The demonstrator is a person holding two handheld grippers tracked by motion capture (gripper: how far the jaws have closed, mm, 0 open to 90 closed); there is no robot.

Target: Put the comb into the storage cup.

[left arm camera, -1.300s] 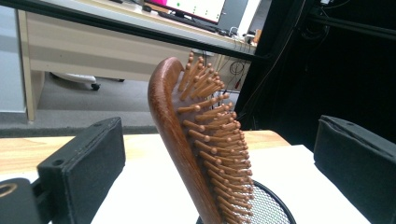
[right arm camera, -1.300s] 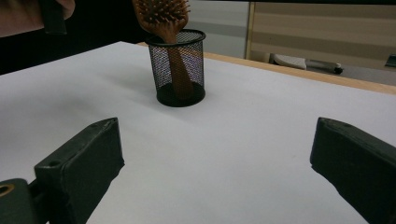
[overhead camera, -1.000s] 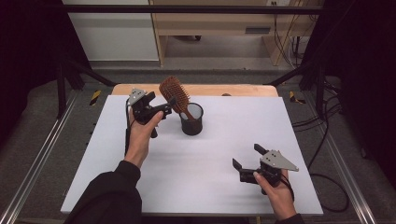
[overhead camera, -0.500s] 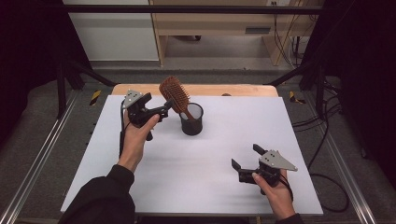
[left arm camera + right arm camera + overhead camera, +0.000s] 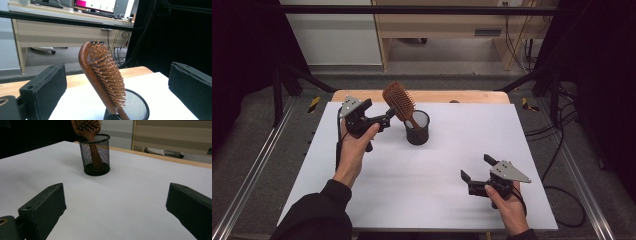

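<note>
A brown wooden hairbrush (image 5: 399,102) stands handle-down in a black mesh cup (image 5: 417,129) at the back middle of the white table (image 5: 422,200), leaning left with its bristles facing right. My left gripper (image 5: 379,113) is open just left of the brush head, level with it and apart from it. In the left gripper view the brush (image 5: 102,77) and cup (image 5: 136,107) lie ahead, between the two wide-apart pads (image 5: 45,87). My right gripper (image 5: 476,168) rests open and empty near the front right. It faces the cup (image 5: 96,155) and brush (image 5: 87,127) from a distance.
A wooden strip (image 5: 462,96) runs along the table's back edge, with a desk (image 5: 437,30) behind it. Metal rails (image 5: 257,170) flank the table and cables (image 5: 557,150) lie on the floor at right. Bare tabletop spreads between the cup and my right gripper.
My left gripper has drifted slightly to the left beside the brush head. The brush, cup and right gripper have stayed put.
</note>
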